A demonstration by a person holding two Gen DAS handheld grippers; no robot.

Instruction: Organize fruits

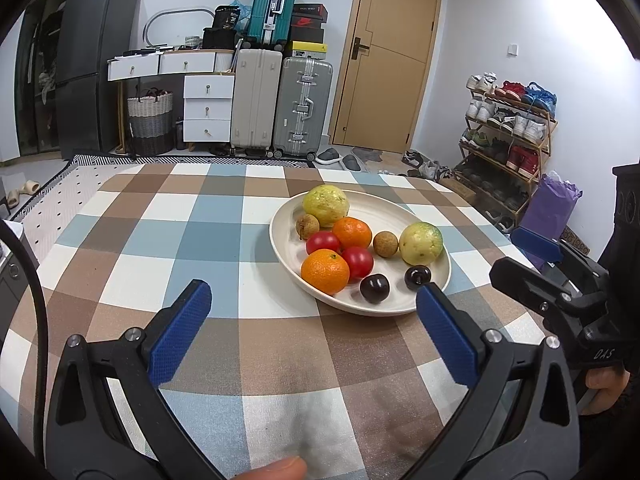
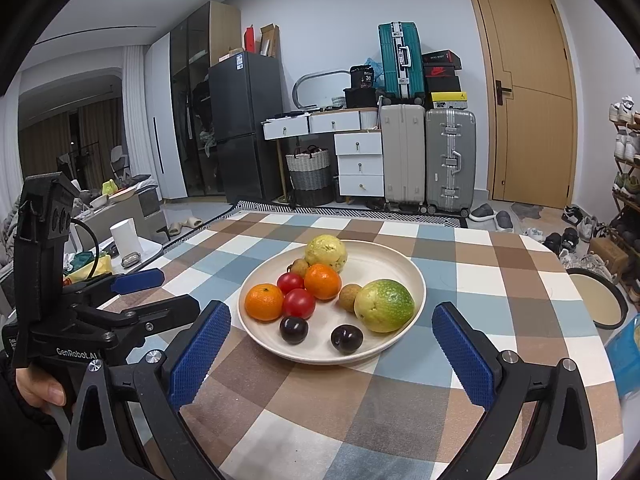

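Note:
A cream plate on the checked tablecloth holds two yellow-green guavas, two oranges, two red tomatoes, two brown longans and two dark cherries. My left gripper is open and empty, just short of the plate's near left rim. My right gripper is open and empty, at the plate's near edge. Each gripper also shows in the other's view: the right and the left.
The checked tablecloth covers the table around the plate. A round tan stool stands off the table's right edge. Suitcases, drawers, a fridge, a shoe rack and a door stand behind.

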